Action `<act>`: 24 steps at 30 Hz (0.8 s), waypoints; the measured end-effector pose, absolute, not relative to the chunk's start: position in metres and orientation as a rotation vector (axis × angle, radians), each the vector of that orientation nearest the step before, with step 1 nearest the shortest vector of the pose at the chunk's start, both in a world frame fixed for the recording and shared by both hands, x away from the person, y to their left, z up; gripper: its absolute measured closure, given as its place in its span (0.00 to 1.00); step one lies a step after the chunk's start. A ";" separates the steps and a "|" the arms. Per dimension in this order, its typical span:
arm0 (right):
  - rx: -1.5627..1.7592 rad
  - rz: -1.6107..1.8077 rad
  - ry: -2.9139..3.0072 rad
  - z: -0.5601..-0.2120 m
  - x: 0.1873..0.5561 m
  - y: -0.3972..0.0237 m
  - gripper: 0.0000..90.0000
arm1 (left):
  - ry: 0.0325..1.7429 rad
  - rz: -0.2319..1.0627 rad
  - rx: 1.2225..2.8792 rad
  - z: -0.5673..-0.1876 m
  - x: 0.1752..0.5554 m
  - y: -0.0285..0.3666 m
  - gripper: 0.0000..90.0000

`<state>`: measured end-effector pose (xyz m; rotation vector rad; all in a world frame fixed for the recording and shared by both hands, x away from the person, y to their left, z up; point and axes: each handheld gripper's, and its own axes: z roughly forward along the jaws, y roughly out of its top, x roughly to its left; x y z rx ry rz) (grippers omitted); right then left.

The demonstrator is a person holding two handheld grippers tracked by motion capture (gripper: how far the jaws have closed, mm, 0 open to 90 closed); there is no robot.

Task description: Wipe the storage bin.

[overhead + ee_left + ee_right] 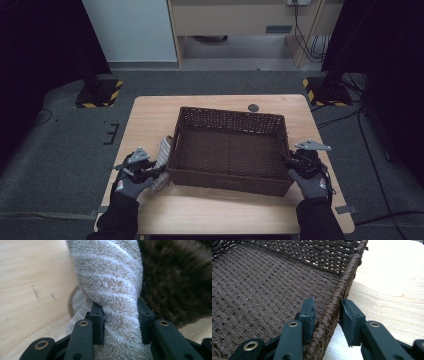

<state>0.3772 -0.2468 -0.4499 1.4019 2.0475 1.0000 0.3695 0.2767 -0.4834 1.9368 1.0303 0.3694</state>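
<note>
Gripping a striped beige towel between its pads, left gripper sits at the basket's left wall | right gripper straddles the basket's right rim, inner pad touching, outer pad just off | wicker basket empty, mid-table | wooden table beyond

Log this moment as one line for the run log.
left gripper: shut on towel | right gripper: jaws astride basket rim, gap on outer side | basket: empty, on table
</note>
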 end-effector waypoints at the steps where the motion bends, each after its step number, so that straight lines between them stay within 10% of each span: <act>1: 1.405 1.001 2.047 -0.450 0.377 -0.247 0.72 | 1.017 0.373 1.896 -0.476 0.366 0.280 0.71; 24: 1.408 1.001 2.034 -0.450 0.374 -0.245 0.73 | 1.005 0.360 1.965 -0.489 0.347 0.280 0.72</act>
